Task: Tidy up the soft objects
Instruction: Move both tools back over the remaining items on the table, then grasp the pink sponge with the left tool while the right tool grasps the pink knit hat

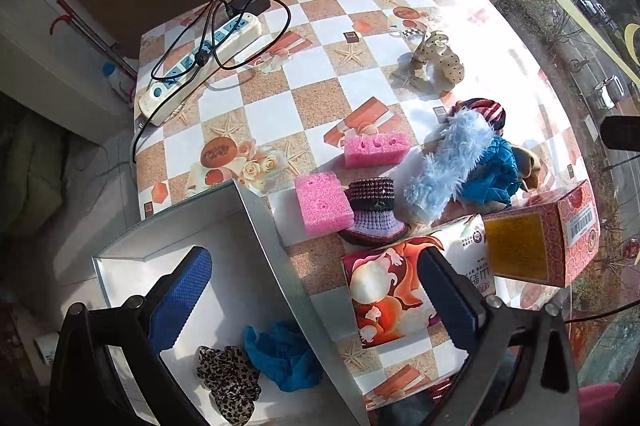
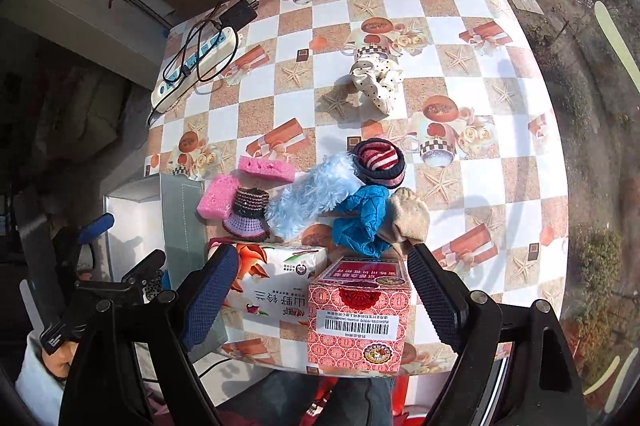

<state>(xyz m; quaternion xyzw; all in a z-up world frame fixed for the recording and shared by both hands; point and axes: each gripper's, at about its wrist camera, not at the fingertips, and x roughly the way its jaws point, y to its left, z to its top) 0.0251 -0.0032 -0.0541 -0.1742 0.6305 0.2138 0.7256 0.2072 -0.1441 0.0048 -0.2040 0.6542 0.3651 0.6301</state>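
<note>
Sponges [image 1: 322, 203] pink, porous | scrunchie [image 1: 228, 380] leopard, in box [image 1: 276, 246] | both tools [image 1: 316, 302] [image 2: 320, 300] apart, empty

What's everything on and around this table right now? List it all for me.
box: one, white and grey, near-left table corner
scrunchie in box: one, leopard print
cloth in box: one, blue, beside that scrunchie
sponges: two, pink, right of the box
knitted hat: one, purple and brown, touching the nearer sponge
fluffy piece: one, light blue, mid-table
crumpled cloth: one, blue, beside the fluffy piece
striped hat: one, red and navy
beige sock: one
dotted scrunchie: one, cream, alone further back
tissue pack: one, floral, near edge
carton: one, red
power strip: one, white, far left
left claw: blue pads, open, empty
right claw: blue pads, open, empty
</note>
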